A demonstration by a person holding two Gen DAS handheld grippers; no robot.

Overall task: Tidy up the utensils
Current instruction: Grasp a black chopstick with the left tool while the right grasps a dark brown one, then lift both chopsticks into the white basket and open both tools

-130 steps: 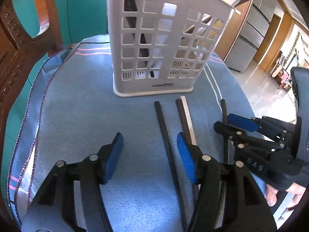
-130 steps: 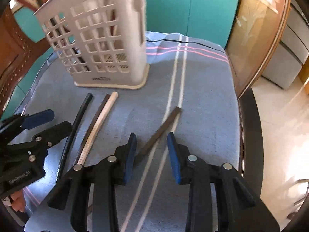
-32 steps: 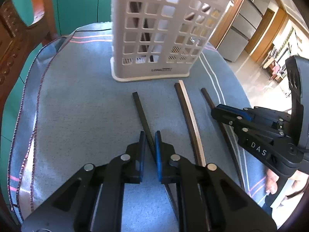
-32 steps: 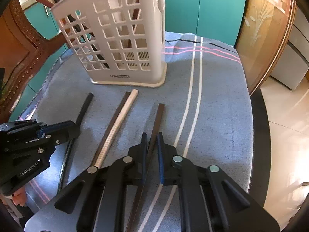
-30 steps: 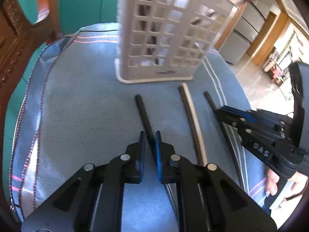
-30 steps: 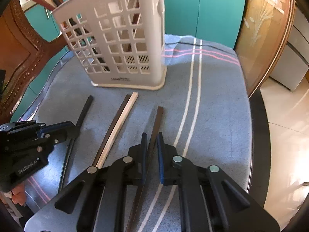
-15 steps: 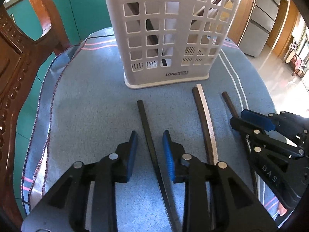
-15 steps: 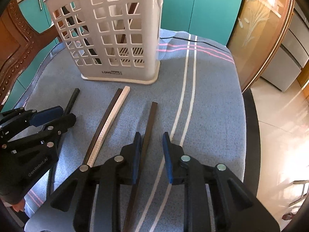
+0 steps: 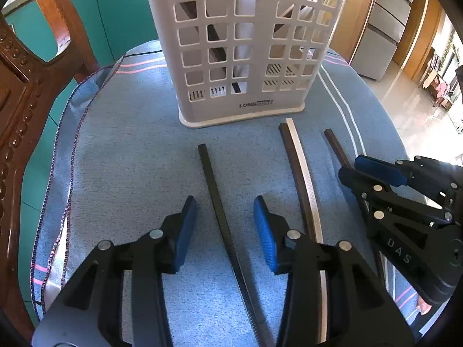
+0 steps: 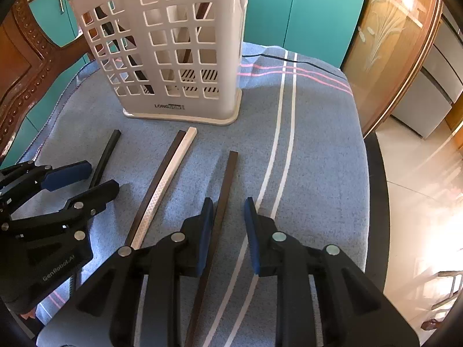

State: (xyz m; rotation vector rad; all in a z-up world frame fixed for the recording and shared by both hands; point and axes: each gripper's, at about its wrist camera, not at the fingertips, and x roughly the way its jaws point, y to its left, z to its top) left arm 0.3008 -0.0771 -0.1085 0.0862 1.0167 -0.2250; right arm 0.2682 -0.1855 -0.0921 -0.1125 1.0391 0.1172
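In the left wrist view, the left gripper [image 9: 225, 225] stands open above a black chopstick [image 9: 215, 193] that lies on the blue cloth [image 9: 130, 150] of the table. Its jaws have just been opening; the stick runs between the blue pads but neither pad touches it.

In the right wrist view, the right gripper [image 10: 228, 231] is also parted, only less wide. Its jaws have just been opening as well. A dark brown chopstick [image 10: 224, 190] lies between them, very near the left pad, and I cannot see any pressing on it. In the middle of the frame, a brown and a pale chopstick [image 10: 170, 167] lie side by side, touching along their length.

The white utensil basket [image 10: 173, 57] stands upright near the top of both frames, just beyond the tips of the sticks. Some dark sticks already lean inside it.

I judge that the step in hand is letting go of the straightened sticks before a new grasp. To do it well, each gripper should be centred so that its stick lies midway between the pads, then closed at the thick end, so the stick will not swing. The right gripper needs a small shift toward the left of its frame. Afterwards the stick should be lifted clear of the cloth, turned upright and lowered into the basket from above its rim.
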